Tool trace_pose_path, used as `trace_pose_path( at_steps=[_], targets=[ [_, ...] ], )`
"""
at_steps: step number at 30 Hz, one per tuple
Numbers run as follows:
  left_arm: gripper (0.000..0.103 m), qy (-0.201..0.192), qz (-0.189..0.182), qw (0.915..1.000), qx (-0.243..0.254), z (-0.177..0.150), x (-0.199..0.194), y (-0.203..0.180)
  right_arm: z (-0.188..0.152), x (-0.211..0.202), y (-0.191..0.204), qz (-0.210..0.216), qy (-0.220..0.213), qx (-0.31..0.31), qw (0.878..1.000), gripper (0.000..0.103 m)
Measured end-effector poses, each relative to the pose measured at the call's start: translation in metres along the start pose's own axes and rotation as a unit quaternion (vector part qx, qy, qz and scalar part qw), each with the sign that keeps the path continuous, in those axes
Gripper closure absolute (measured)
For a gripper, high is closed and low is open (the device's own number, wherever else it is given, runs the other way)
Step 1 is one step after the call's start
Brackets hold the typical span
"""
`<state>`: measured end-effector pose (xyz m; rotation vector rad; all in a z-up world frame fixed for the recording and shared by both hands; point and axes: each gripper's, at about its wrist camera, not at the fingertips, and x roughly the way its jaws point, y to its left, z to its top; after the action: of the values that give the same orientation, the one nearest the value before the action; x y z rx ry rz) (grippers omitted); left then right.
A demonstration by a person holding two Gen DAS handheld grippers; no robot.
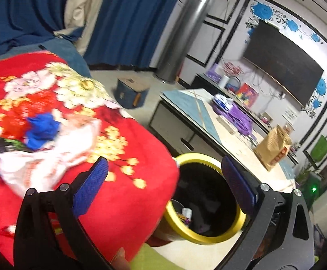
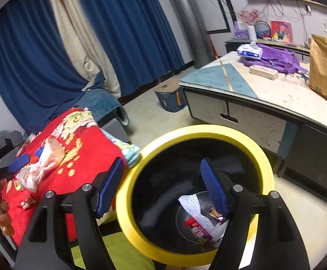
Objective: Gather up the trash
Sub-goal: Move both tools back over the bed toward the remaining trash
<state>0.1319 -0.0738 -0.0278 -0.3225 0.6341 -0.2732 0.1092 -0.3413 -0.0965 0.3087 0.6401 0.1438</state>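
Blanket, red with a flower print, covers the seat beside the bin and carries the trash not yet collected. Table stands well apart behind, holding a purple bag and a brown paper bag, outside the work in hand. Bin, black inside with a yellow rim, sits on the floor just beside the blanket's edge, probably so that each piece needs only a short carry.

Right gripper hangs over the bin mouth, jaws wide and empty; white netting and wrappers lie at the bottom below it, which suggests a drop just made. Left gripper, jaws fully wide and empty, straddles blanket edge and bin rim.

White plastic bag lies crumpled on the blanket, with a blue scrap touching it and small wrappers near the front edge: likely next picks.
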Motion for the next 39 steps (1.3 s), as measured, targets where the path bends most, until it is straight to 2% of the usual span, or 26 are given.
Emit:
trace_pose_path(
  at_steps=[11, 18, 33, 39],
  targets=[
    [0.011, -0.045, 0.043, 0.998, -0.012, 0.007, -0.042, 0.033, 0.002, -0.008, 0.052, 0.037, -0.007, -0.051, 0.998, 0.028],
    [0.011, -0.061, 0.059, 0.996, -0.029, 0.009, -0.058, 0.052, 0.001, -0.011, 0.085, 0.062, -0.005, -0.081, 0.995, 0.027],
    [0.011, -0.085, 0.099, 0.9904, -0.046, 0.014, -0.082, 0.082, -0.005, -0.011, 0.163, 0.124, 0.003, -0.154, 0.98, 0.025],
    [0.011, -0.085, 0.126, 0.9858, -0.072, 0.016, -0.093, 0.111, -0.012, -0.007, 0.195, 0.147, 0.012, -0.189, 0.971, 0.024]
  ],
)
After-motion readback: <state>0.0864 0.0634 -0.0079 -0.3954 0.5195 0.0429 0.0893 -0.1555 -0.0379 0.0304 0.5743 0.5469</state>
